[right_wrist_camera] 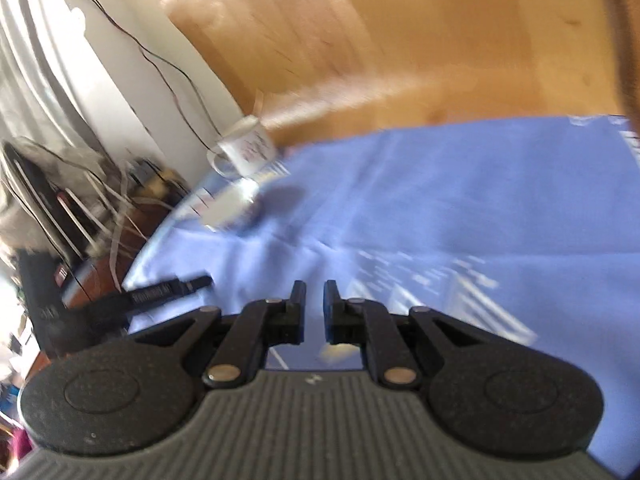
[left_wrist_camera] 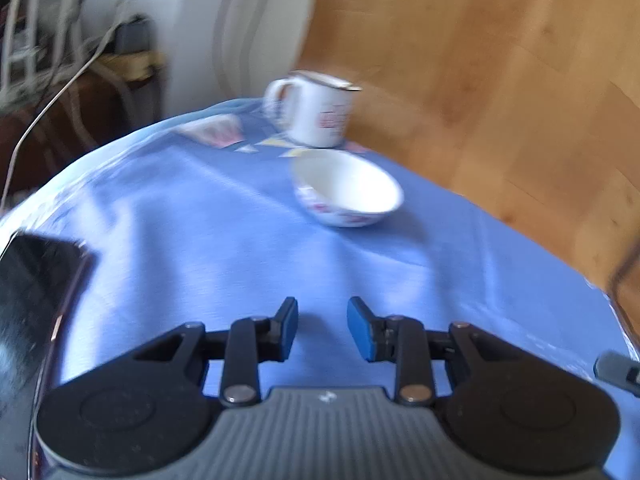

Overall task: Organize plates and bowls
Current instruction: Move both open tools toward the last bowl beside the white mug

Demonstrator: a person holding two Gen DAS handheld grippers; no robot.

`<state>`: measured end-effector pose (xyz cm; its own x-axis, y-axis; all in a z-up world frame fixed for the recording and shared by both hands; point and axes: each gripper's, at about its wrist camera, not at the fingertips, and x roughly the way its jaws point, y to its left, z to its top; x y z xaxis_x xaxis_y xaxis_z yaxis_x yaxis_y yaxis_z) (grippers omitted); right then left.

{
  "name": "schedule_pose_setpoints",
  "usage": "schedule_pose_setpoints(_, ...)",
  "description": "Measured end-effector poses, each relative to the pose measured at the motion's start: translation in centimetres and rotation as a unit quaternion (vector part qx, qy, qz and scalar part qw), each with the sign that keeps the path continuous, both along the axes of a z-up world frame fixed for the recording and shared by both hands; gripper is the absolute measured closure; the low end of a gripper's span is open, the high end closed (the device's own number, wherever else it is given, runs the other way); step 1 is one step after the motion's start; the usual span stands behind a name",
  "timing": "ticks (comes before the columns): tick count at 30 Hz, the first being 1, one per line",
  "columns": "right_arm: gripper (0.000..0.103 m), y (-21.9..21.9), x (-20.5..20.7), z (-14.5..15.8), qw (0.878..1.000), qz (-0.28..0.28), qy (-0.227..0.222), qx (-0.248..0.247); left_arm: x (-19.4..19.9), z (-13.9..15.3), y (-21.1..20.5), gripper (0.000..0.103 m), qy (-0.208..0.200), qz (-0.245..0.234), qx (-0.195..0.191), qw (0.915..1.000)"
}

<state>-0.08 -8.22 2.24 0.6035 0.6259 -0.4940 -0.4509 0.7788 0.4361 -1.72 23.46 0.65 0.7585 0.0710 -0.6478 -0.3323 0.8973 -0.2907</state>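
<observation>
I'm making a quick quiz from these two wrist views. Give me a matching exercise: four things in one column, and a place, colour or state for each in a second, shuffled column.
Things:
1. mug
2. bowl
3. tablecloth
4. left gripper

Descriptions:
A. blue, covering the table
B. white with red lettering and a handle, at the far edge
C. jaws apart, holding nothing
D. white inside, patterned outside, just in front of the mug

Pairs: 1-B, 2-D, 3-A, 4-C
</observation>
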Motion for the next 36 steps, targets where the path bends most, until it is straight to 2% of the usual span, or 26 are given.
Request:
schedule_pose_setpoints(2, 0.090, 1.4, 1.0, -1.0, 1.000, -0.002, -0.008, 0.023, -0.3, -0.4, 0.0, 0.076, -0.016, 0.003, 0.021, 0.9996)
schedule_pose_setpoints(4, 0.090, 2.4, 1.9, -1.9, 0.999, -0.002, -0.004, 0.039, -0.5, -0.8, -1.0, 0.076, -0.027, 0.003, 0.067, 0.9974)
schedule_pose_setpoints(7, 0.090, 3.5, 2.9, -2.7, 0.999, 0.001, 0.003, 0.045, -0.4, -1.0, -1.8, 0.074, -0.029, 0.003, 0.091, 0.9954)
schedule_pose_setpoints(11, 0.090, 4.6, 3.5, -3.2, 0.999, 0.011, 0.012, 0.031, -0.4, -1.1, -1.2, 0.074, -0.035, 0.003, 0.076, 0.9965)
schedule_pose_setpoints(15, 0.090, 4.8, 4.0, -4.3, 0.999, 0.005, 0.026, 0.042, -0.7, -1.1, -0.9, 0.073, -0.042, 0.001, 0.062, 0.9972)
schedule_pose_setpoints(20, 0.090, 6.4, 3.9, -4.3, 0.999, 0.021, 0.012, 0.025, -0.7, -1.2, -0.6, 0.071, -0.048, -0.002, 0.049, 0.9976)
schedule_pose_setpoints(23, 0.090, 7.2, 4.5, -4.1, 0.999, 0.026, 0.020, 0.022, -0.8, -1.2, -0.3, 0.071, -0.052, -0.004, 0.038, 0.9979)
schedule_pose_setpoints(29, 0.090, 9.2, 7.3, -2.4, 0.997, 0.043, 0.058, -0.007, -0.8, -1.2, -0.2, 0.067, -0.054, -0.010, 0.030, 0.9981)
schedule_pose_setpoints(34, 0.089, 10.6, 10.4, -0.5, 0.994, 0.047, 0.091, -0.030, -0.7, -1.1, -0.7, 0.064, -0.049, -0.017, 0.042, 0.9978)
schedule_pose_setpoints(36, 0.080, 11.1, 11.2, 0.1, 0.994, 0.049, 0.090, -0.039, -0.7, -1.2, -0.7, 0.064, -0.050, -0.017, 0.041, 0.9978)
